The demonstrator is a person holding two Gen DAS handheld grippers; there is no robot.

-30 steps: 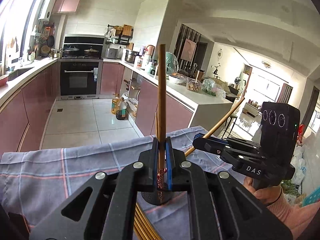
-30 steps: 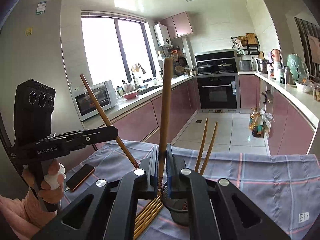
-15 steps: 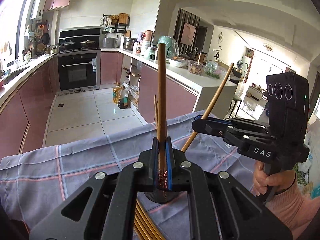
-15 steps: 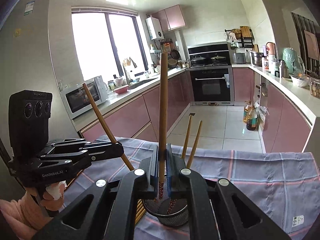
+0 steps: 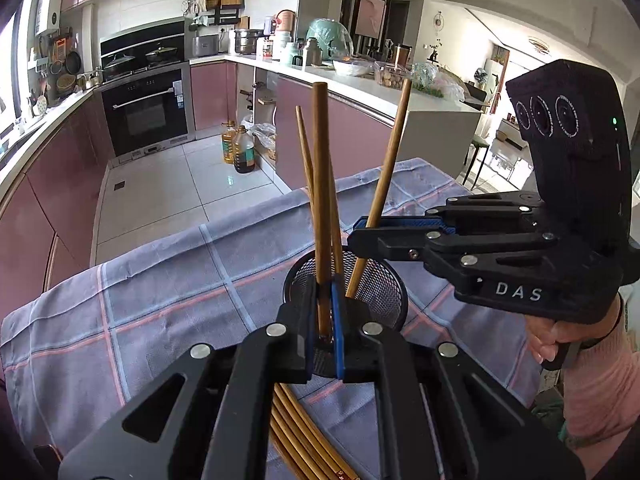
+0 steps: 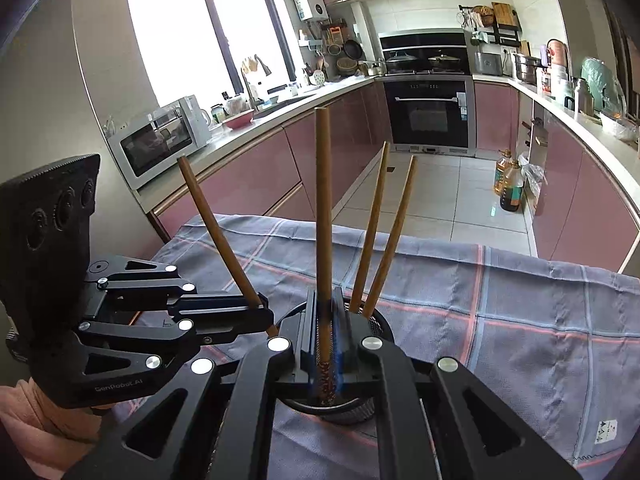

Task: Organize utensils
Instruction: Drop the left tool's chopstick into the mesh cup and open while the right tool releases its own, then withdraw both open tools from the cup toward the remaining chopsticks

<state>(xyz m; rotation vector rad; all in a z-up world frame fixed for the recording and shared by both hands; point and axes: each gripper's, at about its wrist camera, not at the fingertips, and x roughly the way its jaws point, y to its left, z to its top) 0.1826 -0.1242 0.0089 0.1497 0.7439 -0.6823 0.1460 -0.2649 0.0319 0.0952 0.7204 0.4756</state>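
Left wrist view, left to right. Plaid tablecloth (image 5: 160, 288) covers the table. Black mesh holder (image 5: 380, 292) sits mid-cloth. Left gripper (image 5: 325, 320) is pressed together on one chopstick (image 5: 321, 184), held near upright with its lower end over the holder's mouth. Two more chopsticks (image 5: 306, 152) already stand in the holder, mostly hidden behind the held one. Right gripper (image 5: 370, 229) comes in from the right, clamped on a second chopstick (image 5: 390, 160), tilted, lower end inside the rim. A person's hand (image 5: 556, 336) and pink sleeve grip its handle.

Loose chopstick bundle (image 5: 296, 432) lies on the cloth near the holder; cut off by the left gripper's body, so count unclear.

Right wrist view: the left gripper (image 6: 260, 308) is at left, its stick (image 6: 216, 232) leaning left. Centre, the right gripper (image 6: 325, 332) pinches its stick (image 6: 323, 208) upright, patterned tip down in the holder (image 6: 376, 324). The standing pair (image 6: 380, 232) leans right.

Holder's bottom is blocked in both views; tips probably not touching it, can't confirm.
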